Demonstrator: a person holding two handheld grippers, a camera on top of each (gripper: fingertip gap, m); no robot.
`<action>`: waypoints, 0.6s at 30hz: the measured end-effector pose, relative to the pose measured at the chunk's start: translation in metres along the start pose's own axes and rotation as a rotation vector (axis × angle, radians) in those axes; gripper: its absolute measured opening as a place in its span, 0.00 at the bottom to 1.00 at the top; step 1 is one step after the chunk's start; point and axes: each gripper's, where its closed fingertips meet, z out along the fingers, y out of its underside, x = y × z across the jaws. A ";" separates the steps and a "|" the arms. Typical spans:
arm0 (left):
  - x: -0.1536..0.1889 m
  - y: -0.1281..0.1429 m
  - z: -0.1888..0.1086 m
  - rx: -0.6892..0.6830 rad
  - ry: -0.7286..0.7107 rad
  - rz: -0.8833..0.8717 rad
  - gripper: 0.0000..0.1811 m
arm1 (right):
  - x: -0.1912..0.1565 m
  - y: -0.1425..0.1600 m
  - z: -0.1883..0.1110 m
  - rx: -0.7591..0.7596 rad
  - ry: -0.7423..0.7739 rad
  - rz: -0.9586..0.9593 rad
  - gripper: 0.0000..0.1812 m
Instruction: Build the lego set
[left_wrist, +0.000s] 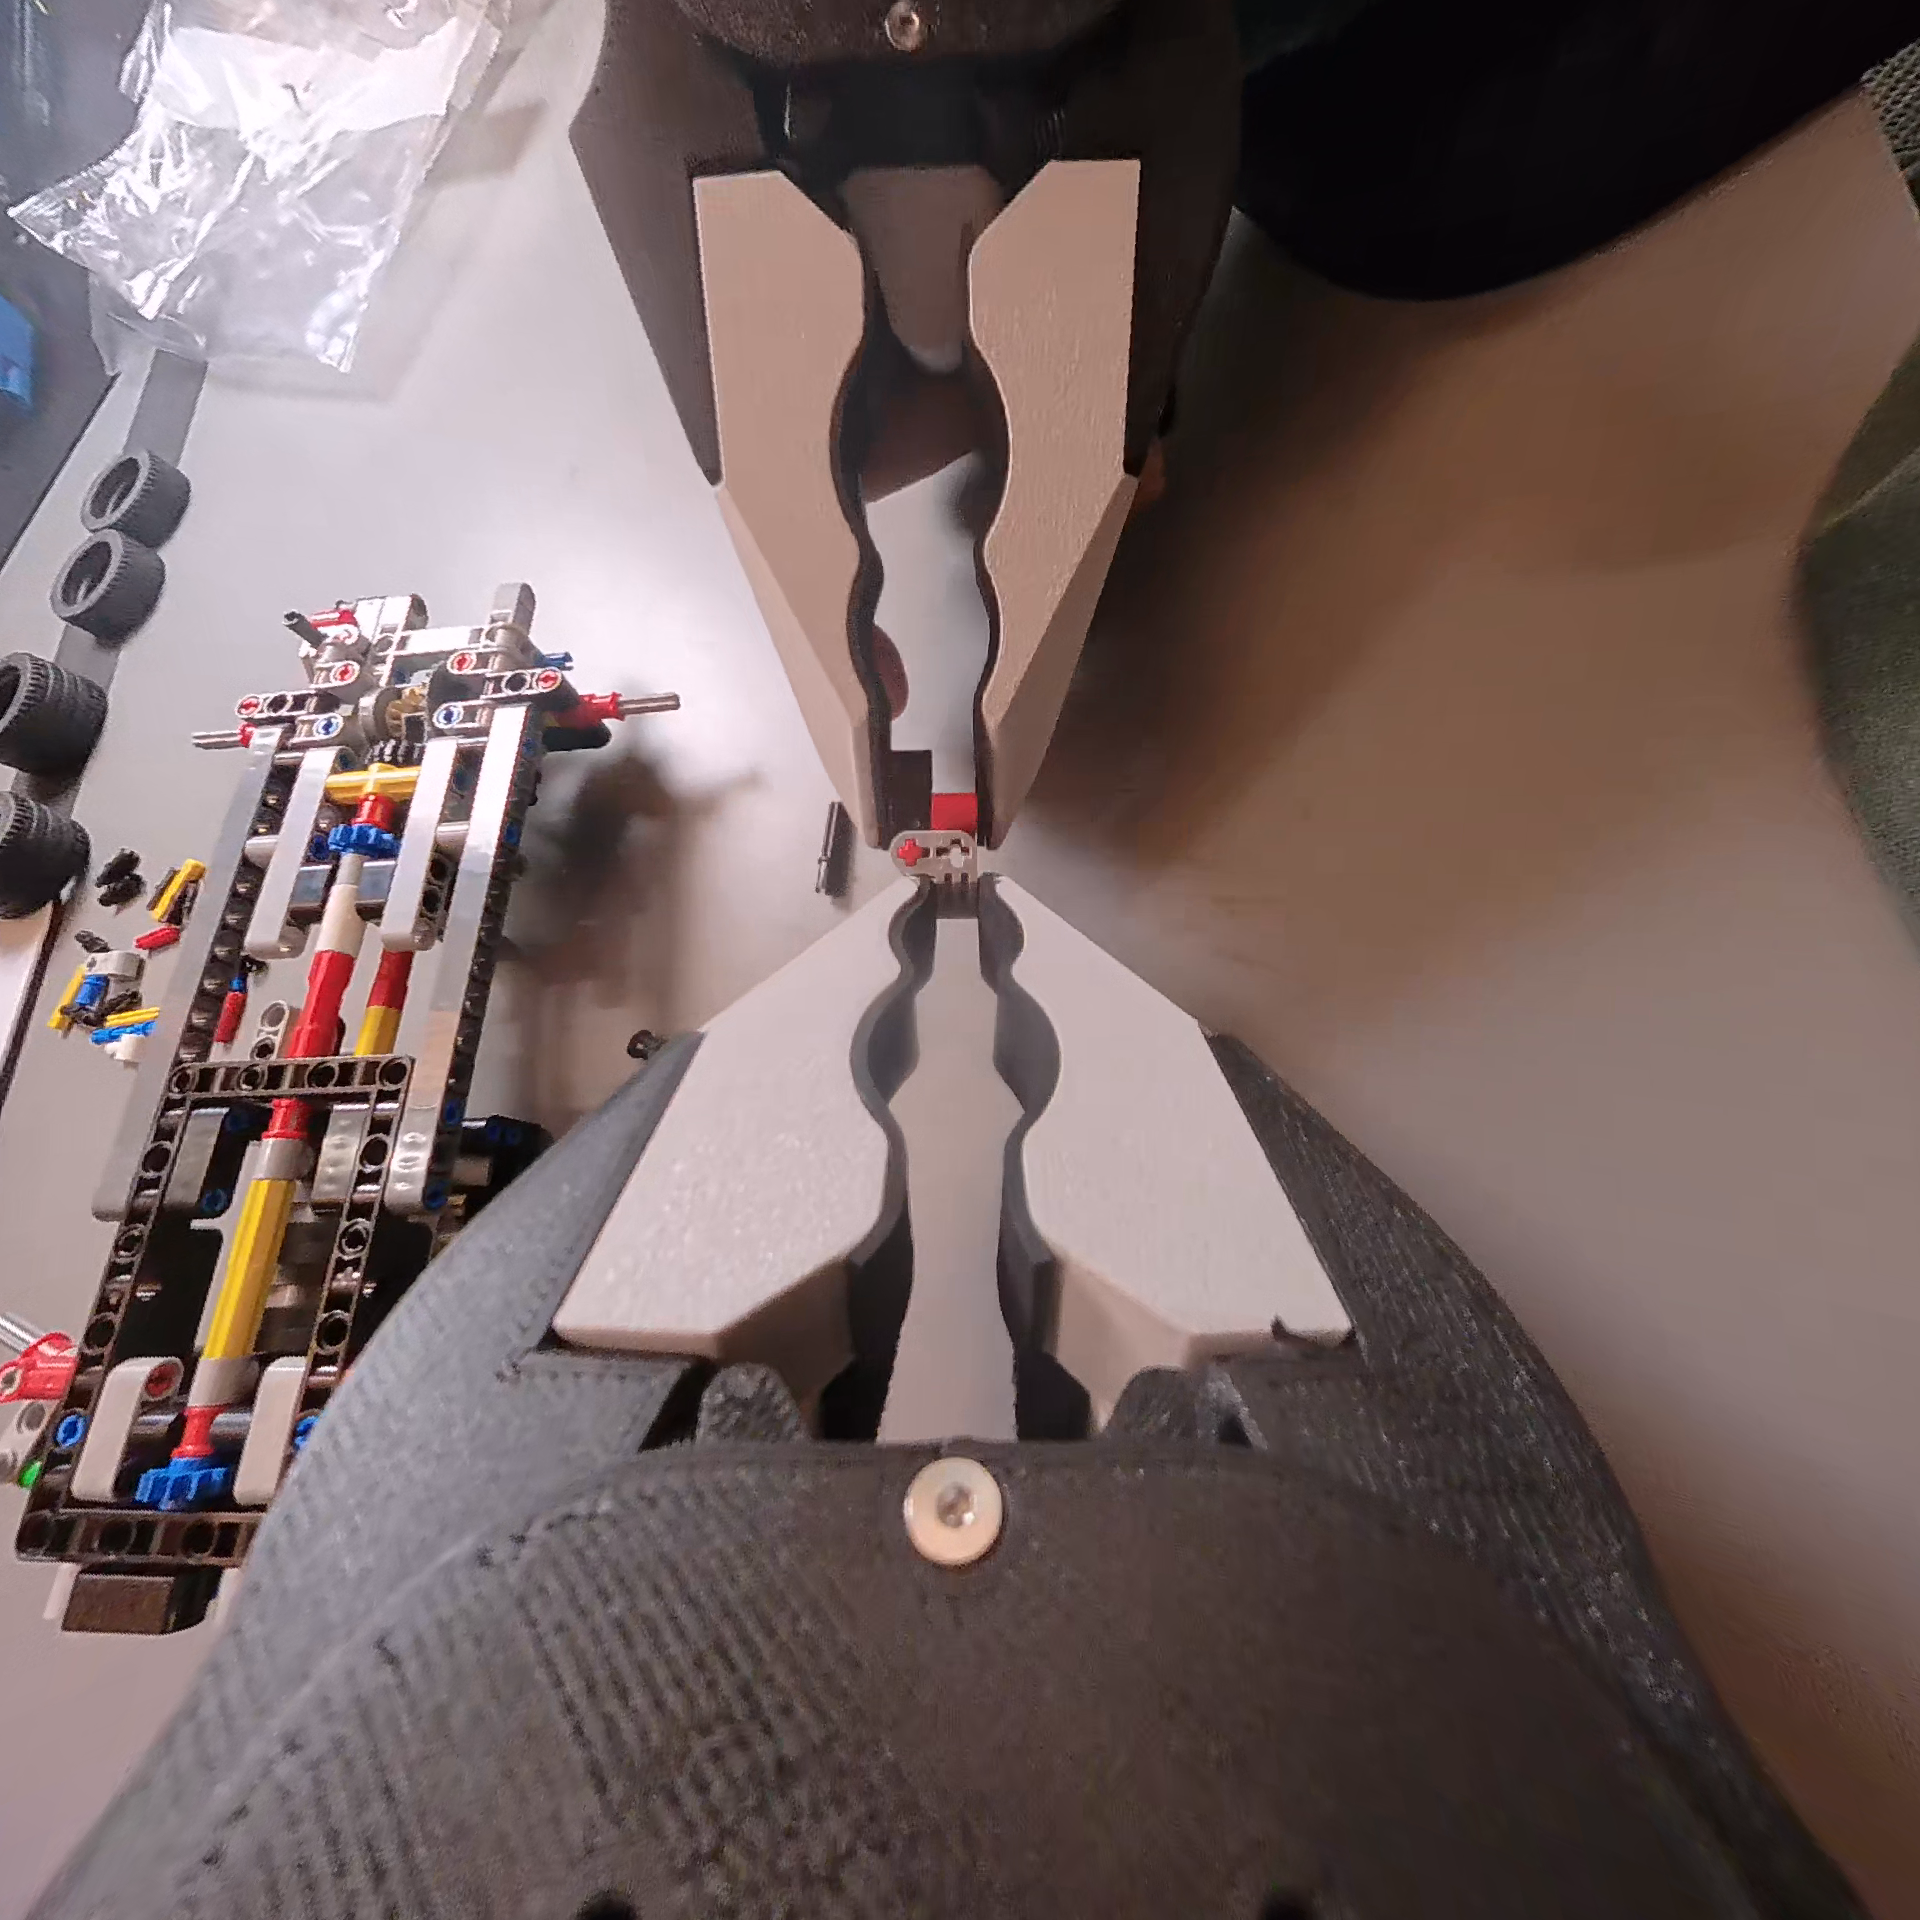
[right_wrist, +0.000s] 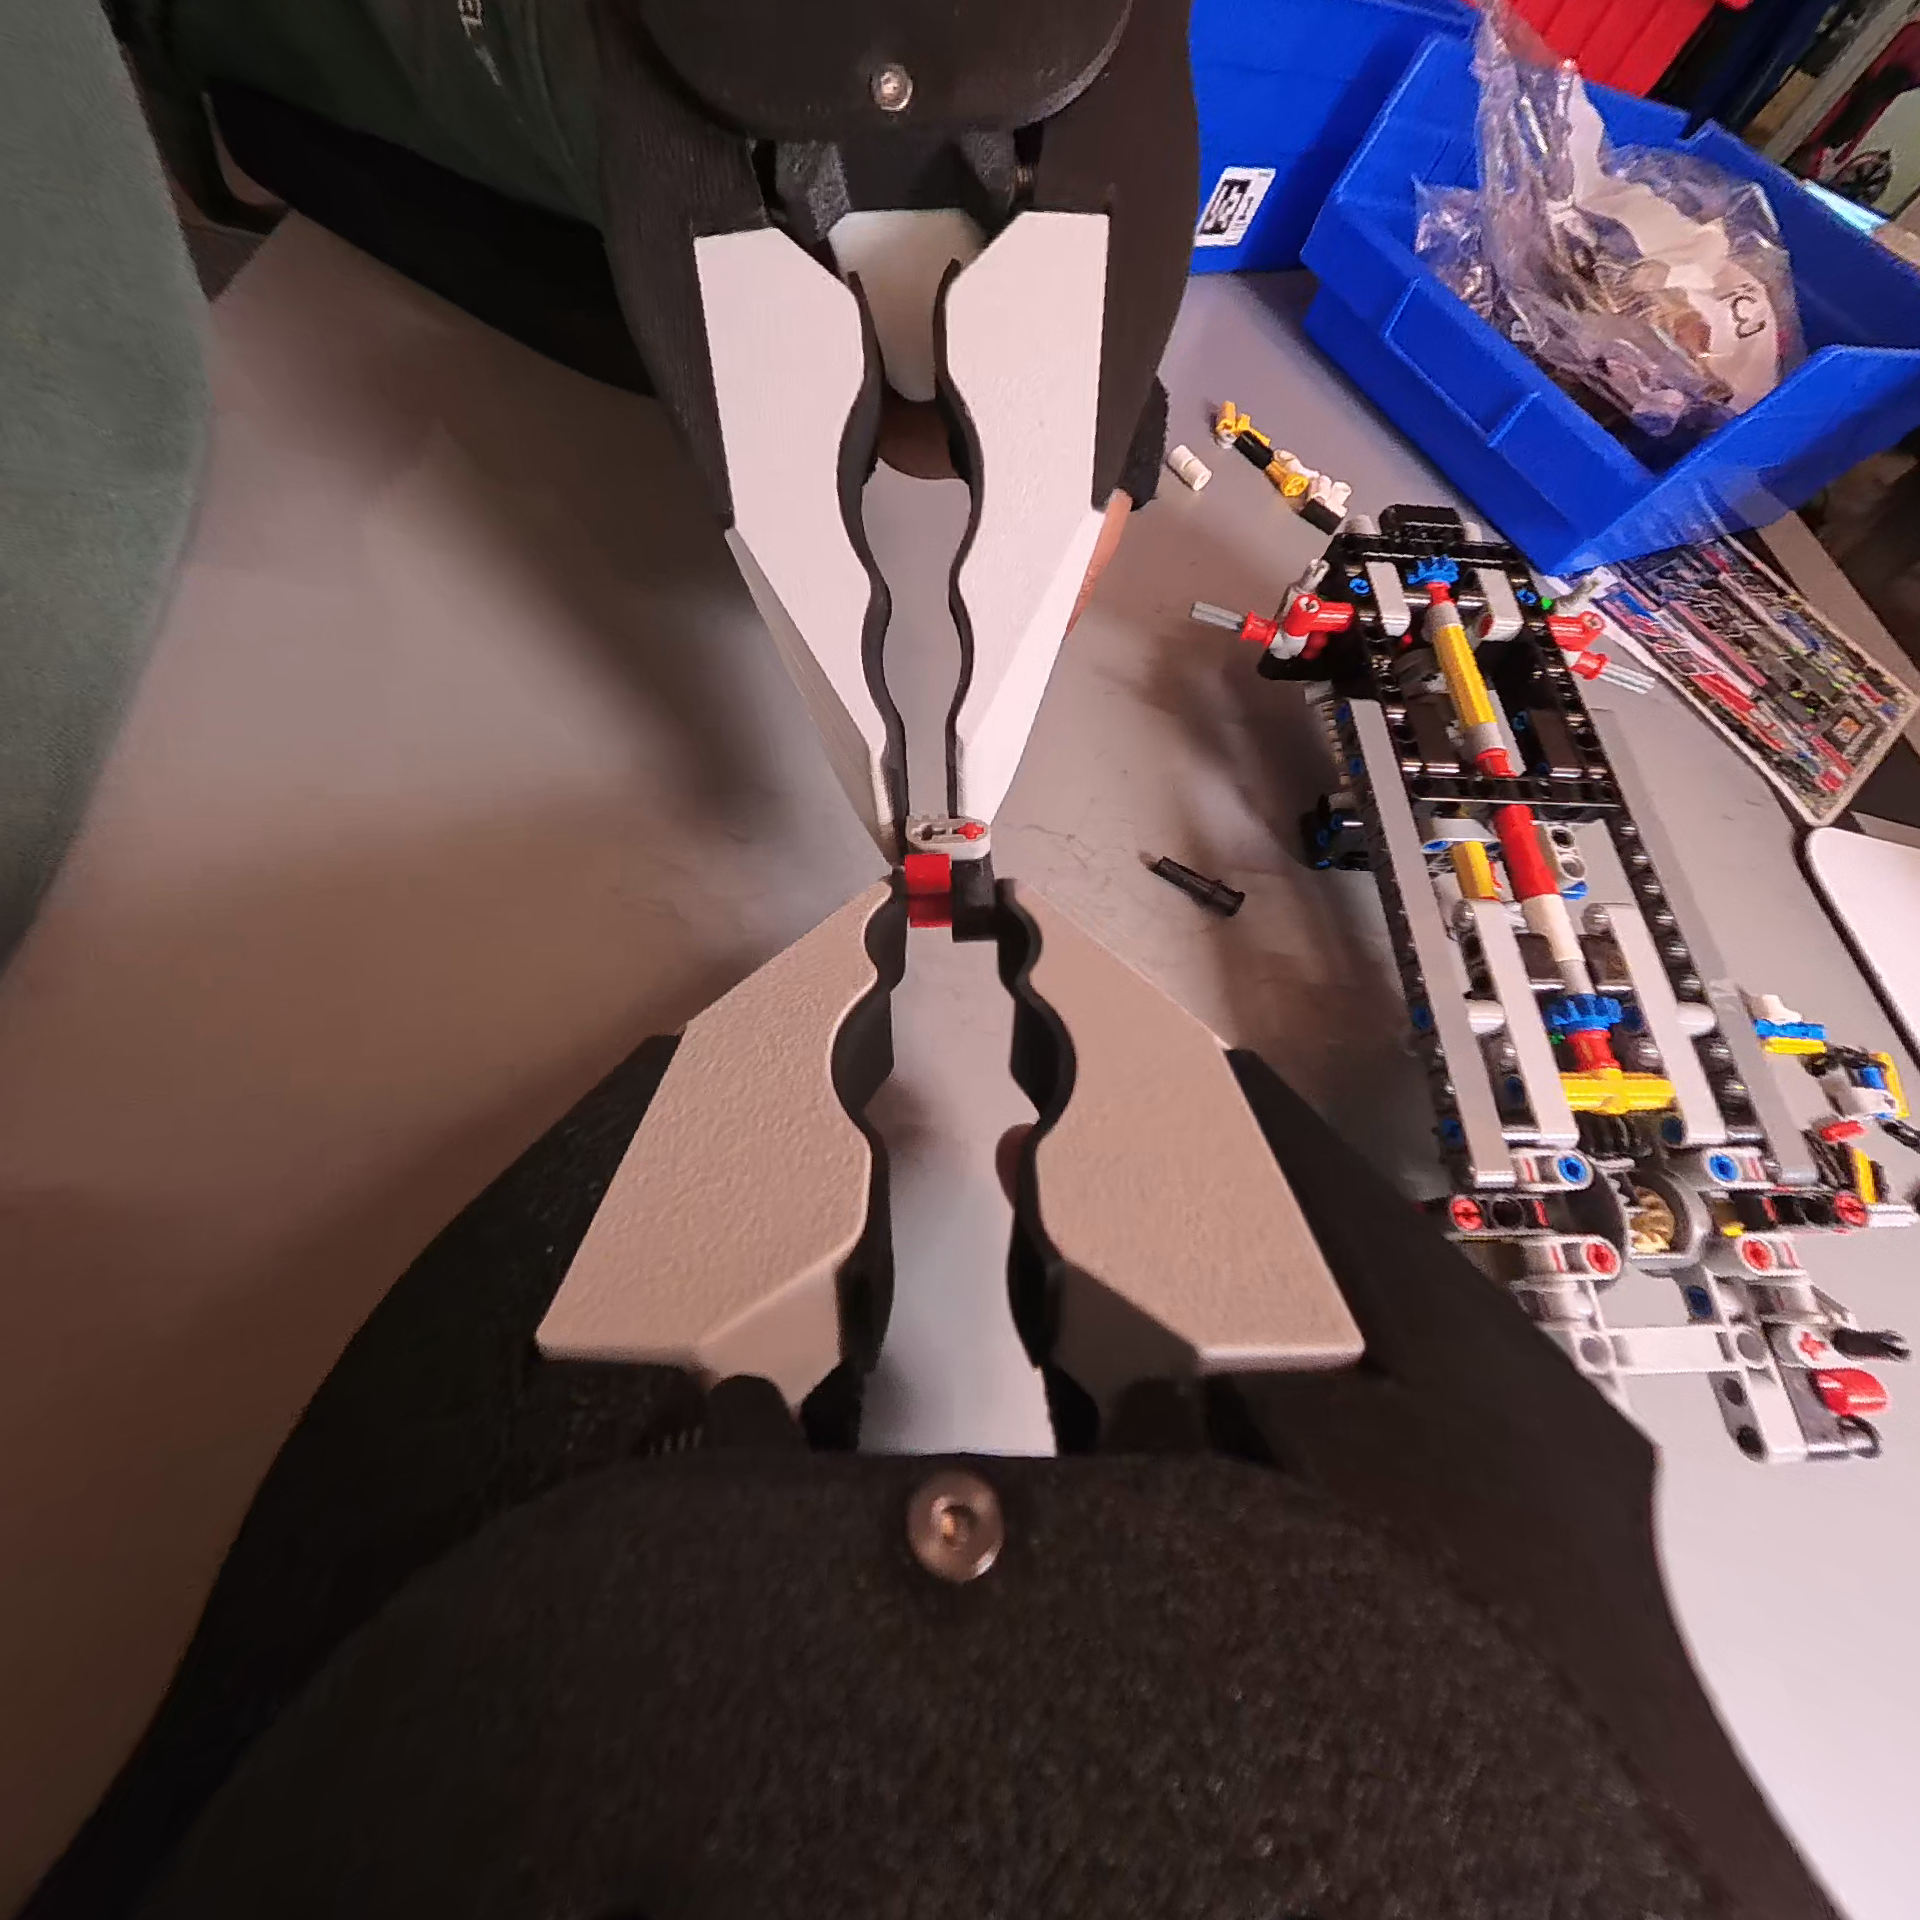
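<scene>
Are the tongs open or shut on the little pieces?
Shut. The left tongs pinch the small grey piece; the right tongs pinch the red and black piece, tip to tip.

Tip to tip above the table (left_wrist: 1455, 727), the left gripper (left_wrist: 948, 891) and right gripper (right_wrist: 948, 906) meet over a small piece (left_wrist: 935, 852). A loose pin (right_wrist: 1197, 885) lies between them and the chassis (right_wrist: 1538, 935). Bins (right_wrist: 1558, 343) stand behind the chassis, tires (left_wrist: 94, 582) beside it.
</scene>
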 end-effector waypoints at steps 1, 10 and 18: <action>0.001 0.001 0.000 -0.004 0.007 0.001 0.03 | -0.001 0.001 0.001 -0.004 -0.004 0.001 0.08; 0.004 0.012 0.004 -0.046 0.067 -0.107 0.03 | 0.000 0.007 -0.001 -0.064 -0.027 0.043 0.15; 0.003 0.029 0.009 -0.117 0.099 -0.230 0.06 | 0.028 0.043 -0.011 -0.303 0.015 0.155 0.11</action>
